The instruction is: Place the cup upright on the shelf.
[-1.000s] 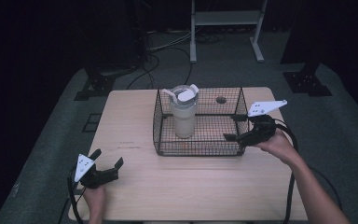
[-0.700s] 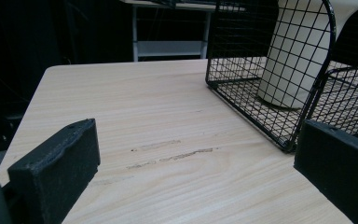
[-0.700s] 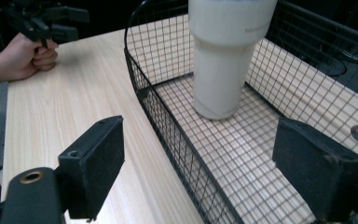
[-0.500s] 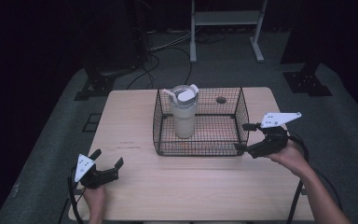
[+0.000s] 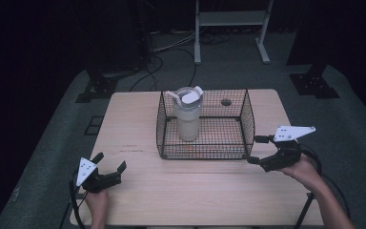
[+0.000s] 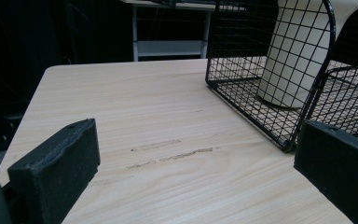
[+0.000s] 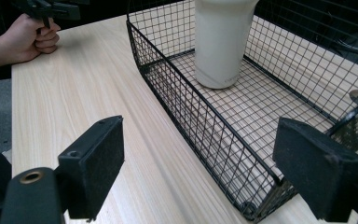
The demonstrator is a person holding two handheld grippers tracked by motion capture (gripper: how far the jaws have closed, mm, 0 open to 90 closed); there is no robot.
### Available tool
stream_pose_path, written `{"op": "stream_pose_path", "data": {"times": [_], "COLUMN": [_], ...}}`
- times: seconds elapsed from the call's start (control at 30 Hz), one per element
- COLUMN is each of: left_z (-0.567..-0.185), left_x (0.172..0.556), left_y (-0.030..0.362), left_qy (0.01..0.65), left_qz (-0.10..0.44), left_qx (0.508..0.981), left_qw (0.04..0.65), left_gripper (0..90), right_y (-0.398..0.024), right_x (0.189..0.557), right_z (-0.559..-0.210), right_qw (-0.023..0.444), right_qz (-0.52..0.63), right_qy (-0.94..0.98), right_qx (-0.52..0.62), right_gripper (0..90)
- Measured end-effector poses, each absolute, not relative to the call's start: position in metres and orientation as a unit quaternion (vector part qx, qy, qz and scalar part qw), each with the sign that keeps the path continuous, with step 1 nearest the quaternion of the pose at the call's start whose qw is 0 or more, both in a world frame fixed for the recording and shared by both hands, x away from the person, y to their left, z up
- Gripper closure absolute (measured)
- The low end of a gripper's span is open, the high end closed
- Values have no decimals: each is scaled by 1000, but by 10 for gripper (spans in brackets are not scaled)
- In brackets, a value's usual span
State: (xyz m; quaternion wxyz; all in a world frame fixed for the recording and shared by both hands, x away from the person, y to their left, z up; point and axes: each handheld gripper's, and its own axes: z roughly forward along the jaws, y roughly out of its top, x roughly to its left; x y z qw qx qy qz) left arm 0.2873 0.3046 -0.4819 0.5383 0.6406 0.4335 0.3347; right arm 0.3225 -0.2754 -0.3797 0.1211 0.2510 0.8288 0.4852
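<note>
A black wire basket (image 5: 202, 151) stands mid-table, and a cream tumbler (image 5: 188, 119) with a white lid is upright in its left part. My right gripper (image 5: 255, 149) is open just off the basket's front right corner, its jaws wide apart and holding nothing. In the right gripper view the basket wall (image 7: 200, 126) runs between the jaws and the tumbler (image 7: 221, 42) stands beyond. My left gripper (image 5: 110, 161) rests open near the table's front left, far from the basket. Its view shows the basket (image 6: 242, 60) and tumbler (image 6: 293, 60) ahead on the right.
The wooden table (image 5: 138, 124) has a round cable hole (image 5: 226, 102) behind the basket. Bare tabletop lies left of and in front of the basket. The person's other hand (image 7: 28, 39) shows far off in the right gripper view. Dark floor, cables and stands surround the table.
My right gripper has drawn back from the basket's right side toward the front right corner of the table. The left gripper has stayed put.
</note>
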Motion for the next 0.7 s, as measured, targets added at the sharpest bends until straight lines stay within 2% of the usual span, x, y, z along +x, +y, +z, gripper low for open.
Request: {"op": "stream_pose_path", "data": {"times": [0.7], "left_z": [-482], "left_x": [287], "left_y": [304], "left_qy": [434], "left_qz": [335], "left_qx": [641], "left_qw": [537], "left_gripper": [0], "right_y": [-297], "right_x": [314], "right_z": [-411], "right_qw": [117], "right_qz": [476], "right_qy": [821], "right_qx": [293], "right_gripper": [150]}}
